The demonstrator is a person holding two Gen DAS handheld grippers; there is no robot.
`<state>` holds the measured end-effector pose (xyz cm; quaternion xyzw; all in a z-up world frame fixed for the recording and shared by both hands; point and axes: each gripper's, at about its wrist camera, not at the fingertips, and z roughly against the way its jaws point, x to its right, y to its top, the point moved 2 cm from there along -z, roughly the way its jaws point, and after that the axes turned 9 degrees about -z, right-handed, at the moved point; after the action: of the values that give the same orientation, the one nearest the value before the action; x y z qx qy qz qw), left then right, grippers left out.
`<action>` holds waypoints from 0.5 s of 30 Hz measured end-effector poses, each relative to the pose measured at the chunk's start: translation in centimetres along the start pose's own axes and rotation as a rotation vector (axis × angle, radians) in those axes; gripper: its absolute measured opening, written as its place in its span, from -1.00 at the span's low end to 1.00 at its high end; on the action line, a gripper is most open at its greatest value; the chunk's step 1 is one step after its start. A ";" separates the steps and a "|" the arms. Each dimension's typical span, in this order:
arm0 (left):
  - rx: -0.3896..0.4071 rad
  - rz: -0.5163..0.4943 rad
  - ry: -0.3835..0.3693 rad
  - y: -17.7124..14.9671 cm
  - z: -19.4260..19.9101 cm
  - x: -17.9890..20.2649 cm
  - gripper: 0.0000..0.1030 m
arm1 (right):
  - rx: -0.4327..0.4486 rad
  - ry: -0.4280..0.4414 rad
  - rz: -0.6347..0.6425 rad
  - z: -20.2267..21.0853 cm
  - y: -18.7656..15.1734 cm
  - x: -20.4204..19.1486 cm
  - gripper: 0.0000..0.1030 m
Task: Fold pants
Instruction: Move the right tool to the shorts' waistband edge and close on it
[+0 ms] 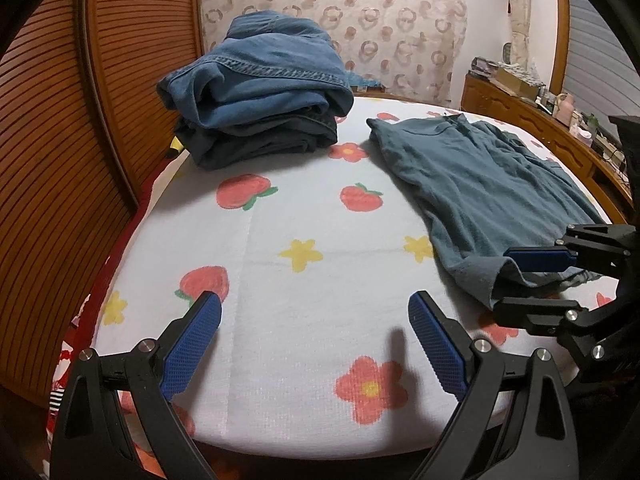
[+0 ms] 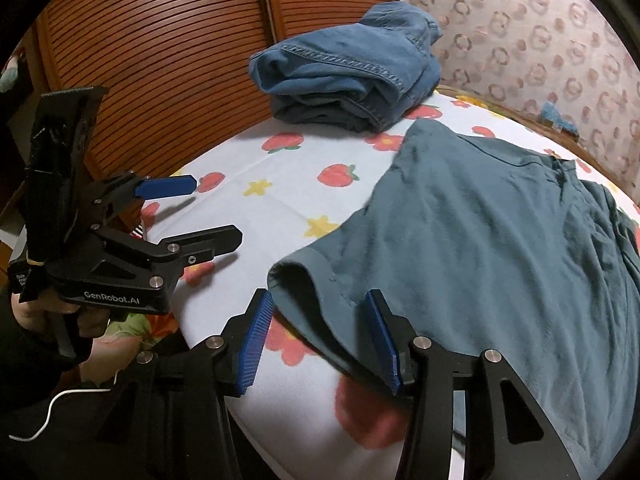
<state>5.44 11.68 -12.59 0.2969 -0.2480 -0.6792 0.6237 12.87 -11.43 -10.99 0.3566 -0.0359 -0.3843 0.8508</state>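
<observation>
Left wrist view: your left gripper [image 1: 316,320] hovers over bare bedsheet [image 1: 304,216], its jaws spread wide with nothing between them. The teal pants [image 1: 492,184] lie spread on the right half of the bed, one leg hem reaching toward the near edge. Your right gripper [image 1: 506,278] enters from the right, its two fingers straddling that hem, one above and one below the cloth. A stack of folded jeans [image 1: 264,92] sits at the far left of the bed, well apart from the pants, beside the slatted wooden doors [image 1: 60,140]. A patterned curtain [image 1: 360,20] hangs behind. Right wrist view: your right gripper [image 2: 320,316] stands about half open, the pants [image 2: 480,240] hem lying between its blue pads; whether either pad presses the cloth cannot be told. The open hem gapes just ahead of the left pad. Your left gripper [image 2: 218,210], held in a hand [image 2: 36,312], hangs at the left above the sheet [image 2: 280,200], jaws apart and empty. The jeans [image 2: 352,80] rest beyond the pants, near the doors [image 2: 160,60].
</observation>
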 end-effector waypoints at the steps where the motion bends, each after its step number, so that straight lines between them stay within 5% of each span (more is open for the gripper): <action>1: -0.001 0.001 0.000 0.0 0.0 0.0 0.85 | -0.001 -0.003 0.005 -0.3 0.0 0.0 -0.02; 10: -0.006 -0.001 -0.005 -0.1 -0.3 0.2 0.85 | 0.000 -0.031 0.075 -1.5 0.7 -1.2 -0.17; 13: -0.003 0.001 -0.008 -0.1 -0.2 0.3 0.85 | 0.013 -0.043 0.086 -1.9 0.5 -1.5 -0.50; 15: 0.003 0.000 -0.013 0.0 -0.1 0.5 0.85 | 0.024 -0.019 0.062 -1.5 0.5 -1.0 -0.89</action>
<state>5.52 11.17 -12.70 0.2933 -0.2529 -0.6808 0.6217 13.03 -9.65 -11.55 0.3618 -0.0595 -0.3609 0.8575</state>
